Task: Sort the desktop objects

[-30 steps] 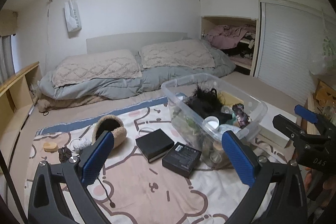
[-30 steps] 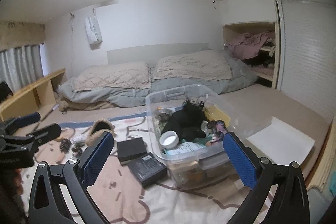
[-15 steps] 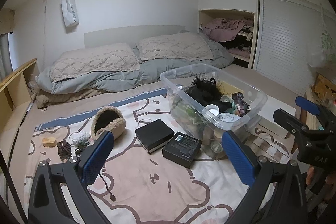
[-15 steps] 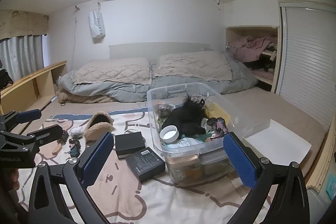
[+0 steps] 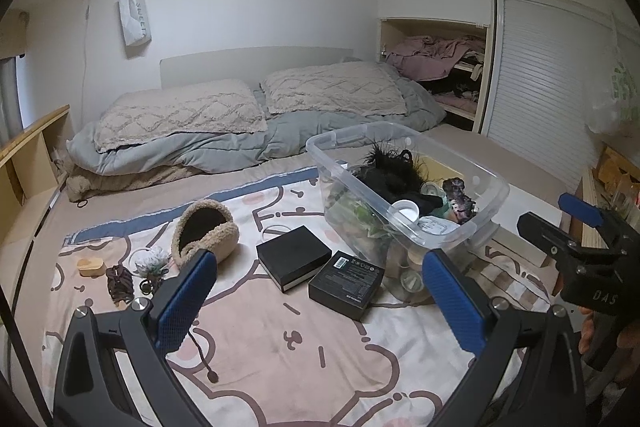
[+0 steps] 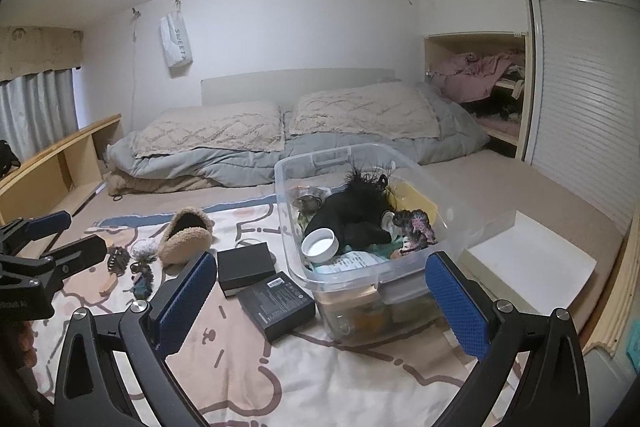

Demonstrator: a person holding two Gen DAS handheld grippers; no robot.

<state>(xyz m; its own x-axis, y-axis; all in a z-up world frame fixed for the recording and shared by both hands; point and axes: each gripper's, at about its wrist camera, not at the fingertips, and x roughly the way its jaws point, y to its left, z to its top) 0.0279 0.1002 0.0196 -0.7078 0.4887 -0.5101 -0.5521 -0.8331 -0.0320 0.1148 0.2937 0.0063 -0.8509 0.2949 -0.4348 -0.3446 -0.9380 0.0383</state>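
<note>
Left gripper (image 5: 320, 301): jaws spread wide, nothing between them, held above the patterned blanket (image 5: 280, 355) on the bed. Right gripper (image 6: 322, 301): likewise wide and empty, above the same blanket, near the clear plastic bin (image 6: 372, 279).

Just ahead of the left gripper: a flat black box with a label (image 5: 346, 283), touching or nearly touching the bin's lower wall; beside it a thicker black box (image 5: 293, 256). Further left, a fuzzy tan pouch (image 5: 206, 233) lying on its side, mouth open. Left of that, small items in a loose cluster: a dark hair claw (image 5: 120, 279), a pale tuft (image 5: 151, 261), a small wooden piece (image 5: 90, 265).

Bin holds a black furry item (image 6: 360, 211), a white lid (image 6: 319, 244), a purple-grey figure (image 6: 416, 227). A white tray (image 6: 528, 263) sits right of the bin. Pillows (image 6: 360, 115) and a grey duvet lie beyond.
</note>
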